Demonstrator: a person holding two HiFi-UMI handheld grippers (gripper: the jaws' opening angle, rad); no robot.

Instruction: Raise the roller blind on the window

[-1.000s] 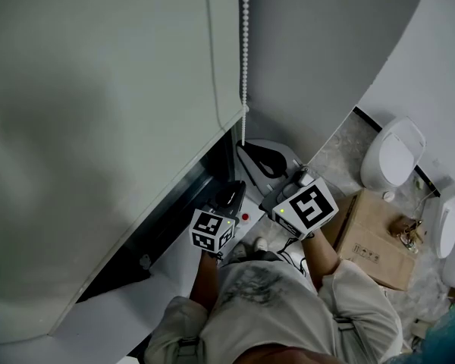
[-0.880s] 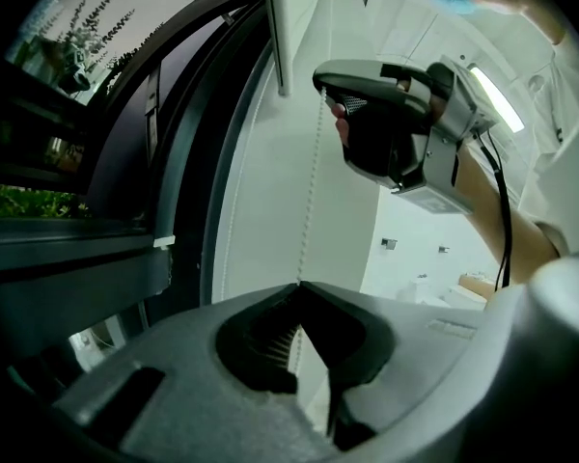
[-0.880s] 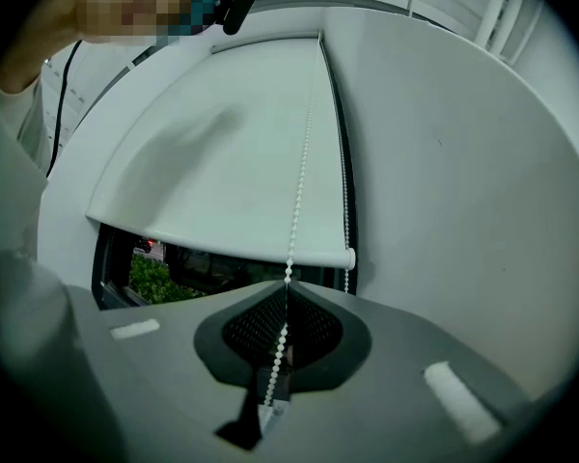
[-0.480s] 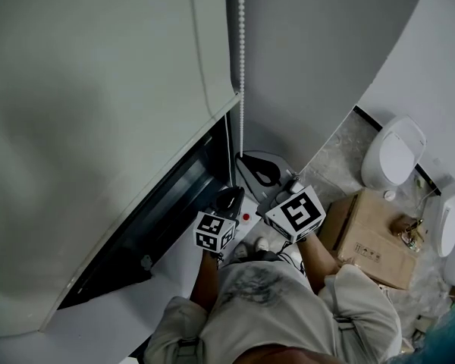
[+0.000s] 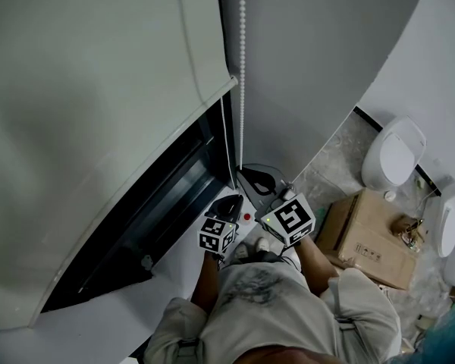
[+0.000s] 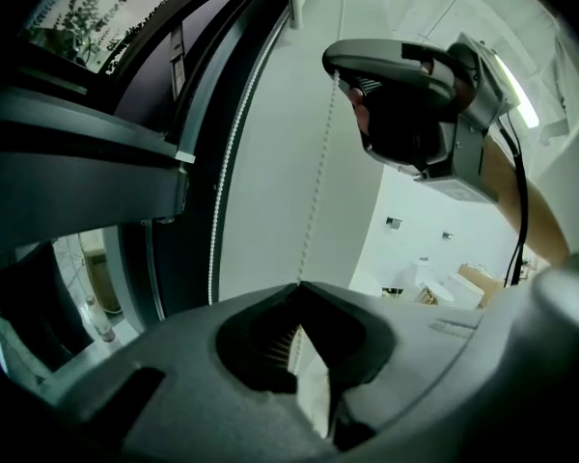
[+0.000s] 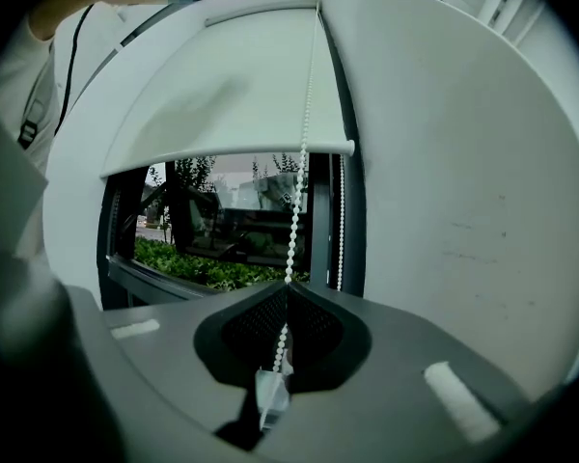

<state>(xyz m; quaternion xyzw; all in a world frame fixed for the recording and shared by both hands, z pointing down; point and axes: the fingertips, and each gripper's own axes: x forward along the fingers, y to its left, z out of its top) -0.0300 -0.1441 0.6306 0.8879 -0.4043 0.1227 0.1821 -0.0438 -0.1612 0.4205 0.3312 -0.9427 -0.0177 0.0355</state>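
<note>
We see the roller blind (image 5: 98,89) covering the window's (image 7: 222,230) top part. The bead chain (image 5: 242,67) hangs at its right edge. Right gripper (image 5: 250,177) jaws pinch the bead chain. Left gripper (image 5: 229,202), just beside, also clamps the bead chain.

The speckled floor (image 5: 340,152) carries a cardboard box (image 5: 364,241) and, near it, a white toilet (image 5: 393,155) by the wall.
</note>
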